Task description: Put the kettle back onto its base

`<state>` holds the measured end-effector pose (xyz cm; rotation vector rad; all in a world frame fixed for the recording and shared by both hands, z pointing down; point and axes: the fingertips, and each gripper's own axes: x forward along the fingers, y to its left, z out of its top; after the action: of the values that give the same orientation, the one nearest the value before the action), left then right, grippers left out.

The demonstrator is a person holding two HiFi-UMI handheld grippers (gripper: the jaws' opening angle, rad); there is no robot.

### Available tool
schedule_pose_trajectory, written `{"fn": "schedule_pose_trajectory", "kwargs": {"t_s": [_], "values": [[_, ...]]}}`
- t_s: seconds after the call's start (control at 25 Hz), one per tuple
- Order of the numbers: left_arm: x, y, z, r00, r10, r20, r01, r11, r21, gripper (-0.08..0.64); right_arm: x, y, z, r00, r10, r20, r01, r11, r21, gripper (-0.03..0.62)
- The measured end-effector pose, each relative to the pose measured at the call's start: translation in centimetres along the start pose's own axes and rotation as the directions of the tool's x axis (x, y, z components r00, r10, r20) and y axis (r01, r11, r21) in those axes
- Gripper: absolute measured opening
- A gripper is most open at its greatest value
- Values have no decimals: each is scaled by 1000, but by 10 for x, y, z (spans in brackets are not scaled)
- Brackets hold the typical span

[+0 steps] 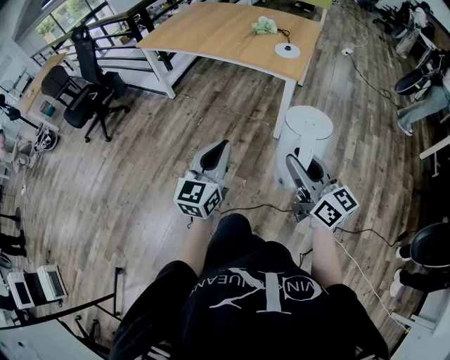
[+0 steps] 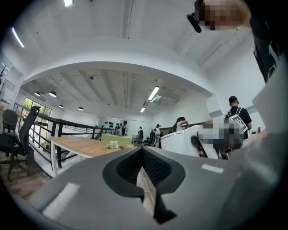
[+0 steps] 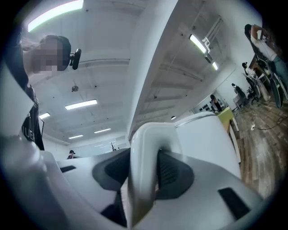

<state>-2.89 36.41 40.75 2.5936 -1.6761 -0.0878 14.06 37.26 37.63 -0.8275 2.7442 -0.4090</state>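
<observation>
Clamping kettle (image 3: 204, 137) handle (image 3: 145, 148), right gripper (image 3: 143, 179); base (image 1: 287, 50) only in head view

Soft, even daylight from the windows (image 1: 60, 21) far beyond the left tool (image 1: 216, 151) fills the head view, leaving only faint shadows on the floor (image 1: 126, 176). Both gripper views bulge toward black, rounded edges. Ceiling strip lights (image 3: 56, 13) glare white overhead, and the surfaces nearest each camera are soft.

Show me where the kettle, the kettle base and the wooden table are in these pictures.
kettle (image 1: 309, 126): head view, on its white top.
kettle base (image 1: 287, 50): head view, middle of the round white disc.
wooden table (image 1: 211, 35): head view, bare part of the tabletop.
</observation>
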Motion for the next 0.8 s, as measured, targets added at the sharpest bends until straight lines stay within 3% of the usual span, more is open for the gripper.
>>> {"fn": "schedule_pose_trajectory", "kwargs": {"t_s": [0.8], "values": [[31, 40, -13, 1000, 13, -12, -14, 999, -50, 8, 39, -29, -3, 999, -10, -40, 11, 1000, 1, 158]]}}
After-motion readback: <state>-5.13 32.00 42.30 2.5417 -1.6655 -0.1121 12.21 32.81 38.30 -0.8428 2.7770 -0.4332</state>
